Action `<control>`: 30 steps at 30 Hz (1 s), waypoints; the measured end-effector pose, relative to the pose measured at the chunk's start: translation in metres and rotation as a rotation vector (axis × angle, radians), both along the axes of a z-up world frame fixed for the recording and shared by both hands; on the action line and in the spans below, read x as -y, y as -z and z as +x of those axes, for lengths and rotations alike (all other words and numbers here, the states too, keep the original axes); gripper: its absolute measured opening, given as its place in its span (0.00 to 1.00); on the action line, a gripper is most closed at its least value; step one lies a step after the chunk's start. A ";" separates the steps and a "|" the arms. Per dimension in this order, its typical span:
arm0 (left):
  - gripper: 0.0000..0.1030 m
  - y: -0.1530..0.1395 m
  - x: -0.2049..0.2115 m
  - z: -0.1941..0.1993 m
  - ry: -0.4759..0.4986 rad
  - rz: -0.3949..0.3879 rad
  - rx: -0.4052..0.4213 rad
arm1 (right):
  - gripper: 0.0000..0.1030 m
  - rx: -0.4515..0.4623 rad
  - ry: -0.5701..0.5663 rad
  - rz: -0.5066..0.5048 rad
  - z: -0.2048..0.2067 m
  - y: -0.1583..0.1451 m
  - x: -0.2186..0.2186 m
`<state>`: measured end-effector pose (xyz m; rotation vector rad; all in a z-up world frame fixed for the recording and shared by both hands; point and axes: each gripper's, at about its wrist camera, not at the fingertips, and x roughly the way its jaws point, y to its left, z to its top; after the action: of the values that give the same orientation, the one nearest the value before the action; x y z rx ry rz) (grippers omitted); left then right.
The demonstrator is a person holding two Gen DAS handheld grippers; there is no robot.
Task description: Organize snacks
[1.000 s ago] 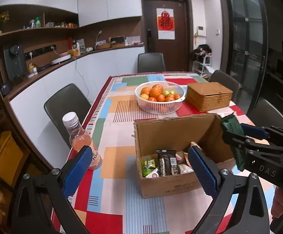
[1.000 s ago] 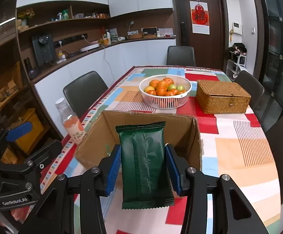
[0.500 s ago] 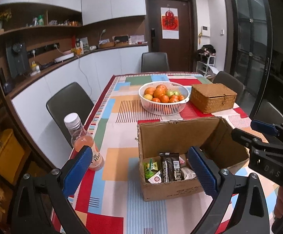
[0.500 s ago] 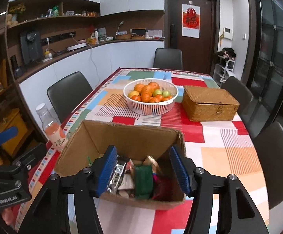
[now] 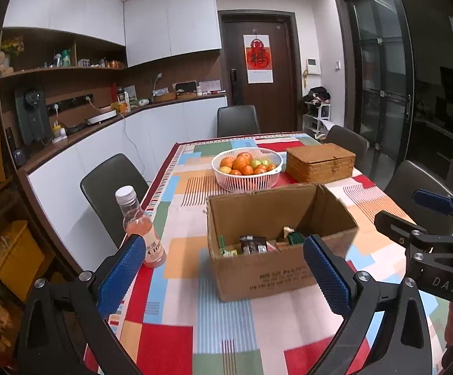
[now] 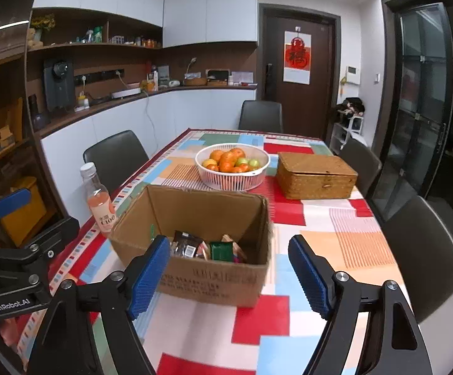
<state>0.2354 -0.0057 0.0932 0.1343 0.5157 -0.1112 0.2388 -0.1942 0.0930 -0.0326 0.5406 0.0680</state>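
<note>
Snacks in the box, both tools empty

The right tool (image 6: 229, 273), jaws just widened, and left tool (image 5: 223, 276) stand apart, short of the cardboard box (image 6: 207, 278); its near wall half hides the green packet (image 6: 221, 250) among other wrappers.

the cardboard box (image 6: 214, 278) near wall hides the lower parts of the snack packets (image 6: 207, 248) inside, and their labels are too small to read. in the left wrist view the right claw (image 5: 426, 218) is cut off at the right edge. the shelf clutter (image 5: 79, 62) is too small to identify.
</note>
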 end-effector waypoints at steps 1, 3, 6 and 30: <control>1.00 0.000 0.001 -0.007 0.004 0.002 0.002 | 0.78 0.002 0.006 0.005 -0.009 0.001 0.001; 1.00 0.001 0.001 -0.020 0.009 0.004 0.003 | 0.81 0.007 0.016 0.012 -0.023 0.003 0.003; 1.00 0.004 0.003 -0.039 0.021 0.010 0.001 | 0.82 0.011 0.030 0.018 -0.044 0.007 0.006; 1.00 -0.002 -0.005 -0.134 0.018 0.013 0.075 | 0.86 0.021 0.037 0.036 -0.144 0.014 0.004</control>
<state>0.1014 -0.0009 0.0950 0.1548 0.4409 -0.1197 0.0951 -0.1986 0.0792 0.0121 0.5182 0.0418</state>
